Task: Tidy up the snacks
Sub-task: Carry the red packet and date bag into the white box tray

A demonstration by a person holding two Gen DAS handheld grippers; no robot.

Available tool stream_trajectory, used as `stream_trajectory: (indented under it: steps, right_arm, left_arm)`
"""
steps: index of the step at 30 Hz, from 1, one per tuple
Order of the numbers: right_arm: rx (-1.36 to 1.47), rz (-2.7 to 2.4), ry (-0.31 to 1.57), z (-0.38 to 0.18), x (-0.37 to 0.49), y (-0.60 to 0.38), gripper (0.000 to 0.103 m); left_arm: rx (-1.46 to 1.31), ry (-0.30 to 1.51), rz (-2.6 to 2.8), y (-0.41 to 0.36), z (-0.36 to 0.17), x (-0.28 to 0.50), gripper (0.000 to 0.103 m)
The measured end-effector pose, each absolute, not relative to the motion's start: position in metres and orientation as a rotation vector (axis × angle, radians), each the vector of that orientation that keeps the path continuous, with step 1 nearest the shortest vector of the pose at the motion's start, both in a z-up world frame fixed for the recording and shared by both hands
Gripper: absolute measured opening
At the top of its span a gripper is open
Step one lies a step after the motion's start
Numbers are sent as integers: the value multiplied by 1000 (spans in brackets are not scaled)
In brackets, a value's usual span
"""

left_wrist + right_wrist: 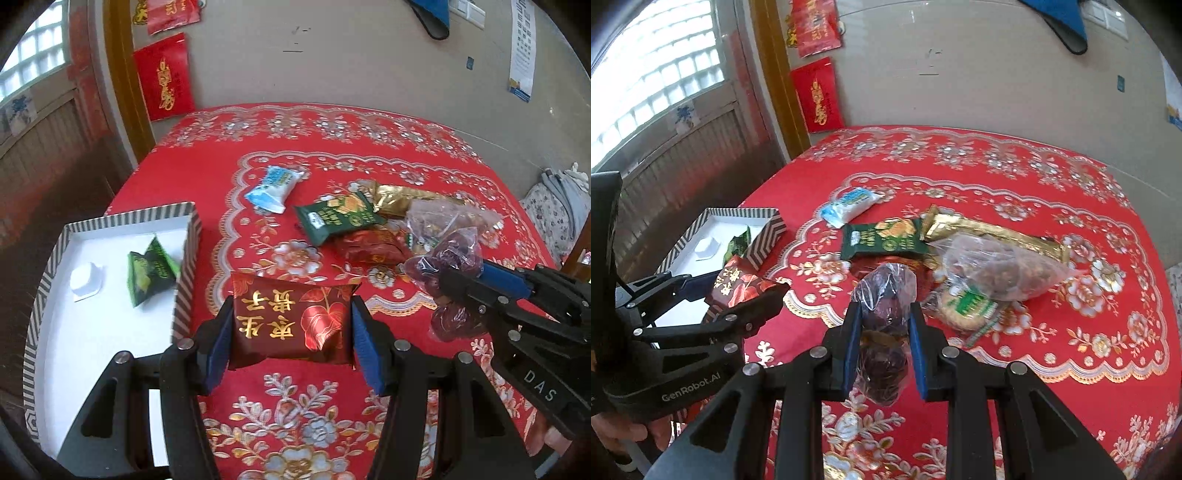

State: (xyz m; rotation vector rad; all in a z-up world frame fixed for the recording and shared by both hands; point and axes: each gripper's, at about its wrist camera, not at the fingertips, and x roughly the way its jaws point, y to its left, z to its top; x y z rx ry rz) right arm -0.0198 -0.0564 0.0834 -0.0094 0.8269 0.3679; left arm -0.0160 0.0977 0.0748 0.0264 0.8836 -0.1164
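Left wrist view shows your left gripper (291, 328) clamping the red packet (291, 321) beside the box (184, 236), your right gripper (884, 332) pinching the dates bag (886, 295), whose slick film could slip.

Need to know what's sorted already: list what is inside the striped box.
Inside the striped box: a green pyramid-shaped packet and a small white cup-shaped container on its white floor. Its near end is hidden behind the left gripper.
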Motion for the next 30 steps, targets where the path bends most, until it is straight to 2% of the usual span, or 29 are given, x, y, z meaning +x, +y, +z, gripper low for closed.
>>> stream_trajectory:
  steps: [30]
  right_arm:
    - [-131, 547, 805, 104, 2, 73, 24]
  left_arm:
    - [-40, 879, 63, 221, 82, -5, 60]
